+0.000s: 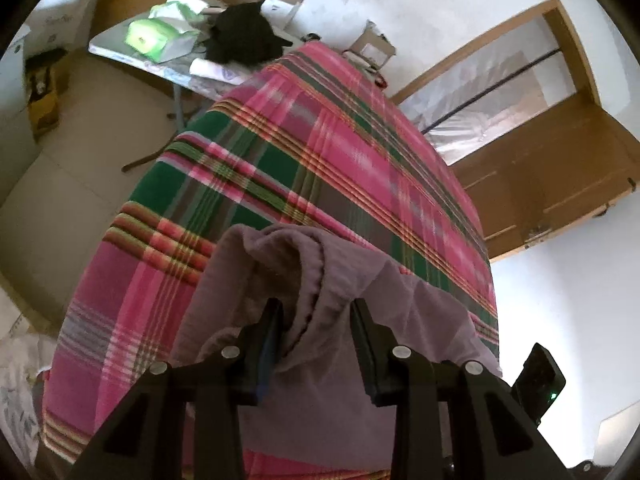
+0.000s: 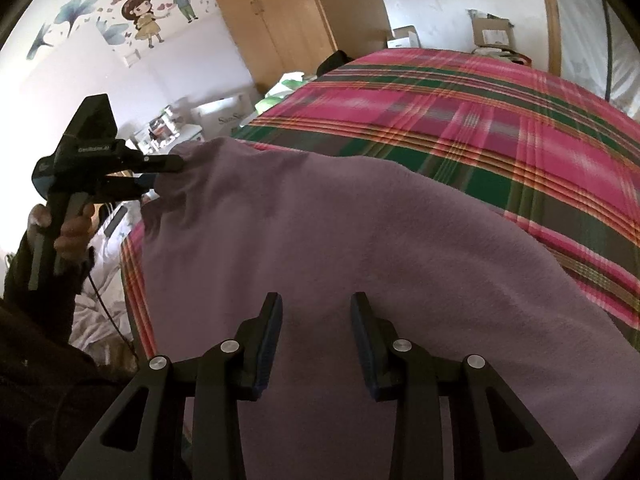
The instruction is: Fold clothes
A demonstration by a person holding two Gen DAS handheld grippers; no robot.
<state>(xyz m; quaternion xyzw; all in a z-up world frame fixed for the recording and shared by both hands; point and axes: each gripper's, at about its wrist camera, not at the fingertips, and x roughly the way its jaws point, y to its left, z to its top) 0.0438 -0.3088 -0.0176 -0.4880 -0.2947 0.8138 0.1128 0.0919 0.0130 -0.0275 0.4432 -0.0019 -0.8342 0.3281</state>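
Purple garment (image 2: 360, 240) on plaid bed (image 2: 500, 120) | left tongs (image 1: 316, 320) straddle bunched hem, pads not pressing | right tongs (image 2: 316, 320) open above cloth | close firmly before lifting

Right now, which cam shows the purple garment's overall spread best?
Right wrist view. The purple garment lies broad across the plaid sheet, with the left gripper at its far corner. The left wrist view shows only a bunched fold rising between that gripper's open jaws.

Soft matt purple garment (image 2: 360, 240) lies on woven plaid cloth (image 2: 500, 128)
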